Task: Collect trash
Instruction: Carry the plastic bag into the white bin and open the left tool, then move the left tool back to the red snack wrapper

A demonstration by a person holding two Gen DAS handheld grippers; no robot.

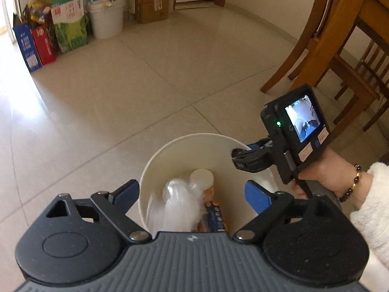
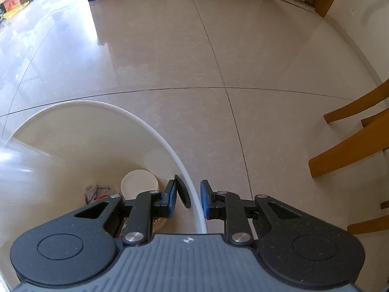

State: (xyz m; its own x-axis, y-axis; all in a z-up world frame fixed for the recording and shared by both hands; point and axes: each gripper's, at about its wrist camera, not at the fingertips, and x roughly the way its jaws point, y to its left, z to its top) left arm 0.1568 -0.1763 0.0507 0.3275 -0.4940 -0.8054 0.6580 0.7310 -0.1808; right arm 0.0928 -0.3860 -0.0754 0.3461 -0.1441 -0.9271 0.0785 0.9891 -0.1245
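A white bucket [image 1: 184, 150] stands on the tiled floor below my left gripper [image 1: 192, 189], which hangs open over its mouth. Between the fingers, inside the bucket, a clear plastic bottle [image 1: 176, 204] shows as a motion blur. Beside it lie a white-lidded cup [image 1: 201, 176] and a blue packet [image 1: 215, 216]. My right gripper [image 1: 240, 158] is at the bucket's right rim. In the right wrist view the right gripper [image 2: 188, 194] straddles the bucket rim [image 2: 145, 124], shut on it, with the white-lidded cup [image 2: 138, 182] and crumpled paper [image 2: 97, 192] inside.
Wooden chair legs and a table [image 1: 316, 43] stand to the right; the chair legs [image 2: 352, 146] also show in the right wrist view. Cartons [image 1: 68, 24], a white pail [image 1: 107, 19] and a cardboard box [image 1: 153, 0] line the far wall. A white fluffy sleeve [image 1: 372, 194] holds the right gripper.
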